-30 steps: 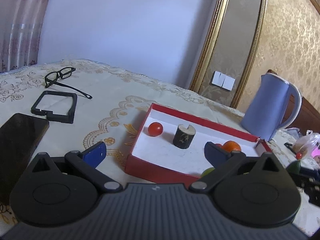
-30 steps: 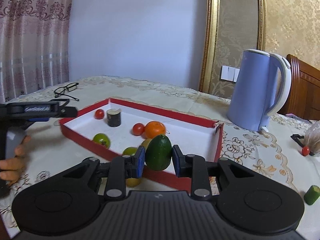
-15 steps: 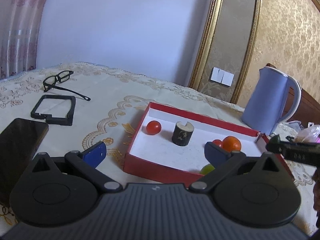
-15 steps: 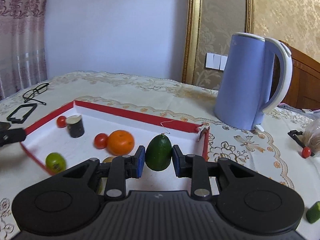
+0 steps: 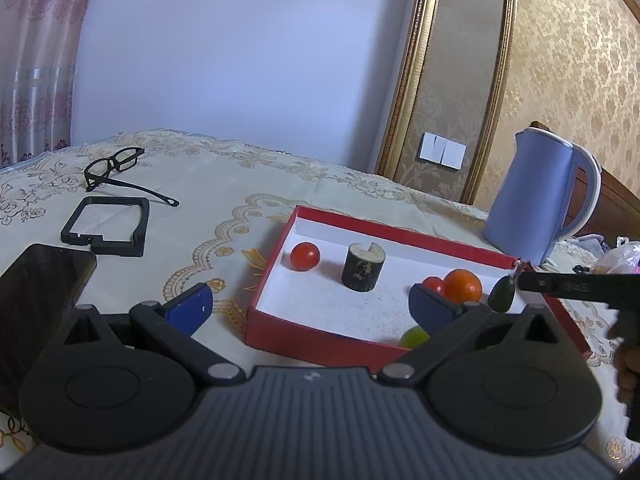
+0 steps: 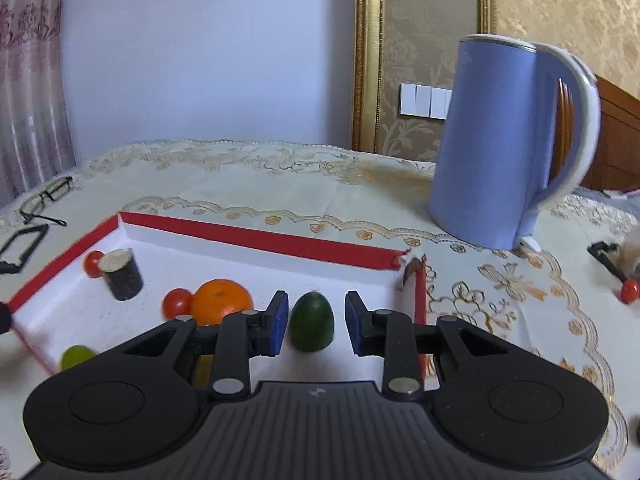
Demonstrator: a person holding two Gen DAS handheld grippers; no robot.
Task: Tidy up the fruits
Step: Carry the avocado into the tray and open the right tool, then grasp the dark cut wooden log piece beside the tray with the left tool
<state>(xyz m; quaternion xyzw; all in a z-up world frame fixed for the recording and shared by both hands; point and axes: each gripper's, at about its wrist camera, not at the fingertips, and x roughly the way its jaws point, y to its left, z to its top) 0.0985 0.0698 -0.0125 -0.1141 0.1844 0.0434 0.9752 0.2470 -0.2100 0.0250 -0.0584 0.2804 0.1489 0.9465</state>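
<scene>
The right gripper (image 6: 316, 326) is hanging open around the avocado (image 6: 311, 327) standing in the red box (image 6: 256, 236). The left gripper (image 5: 308, 306) is gaping wide open.

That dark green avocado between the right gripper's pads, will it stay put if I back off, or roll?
The avocado stands on its blunt end in the red box, pads apart either side, so it's probably top-heavy and may topple. Its egg shape would likely roll in a curve toward the orange. The skin looks smooth, perhaps slippery.
</scene>
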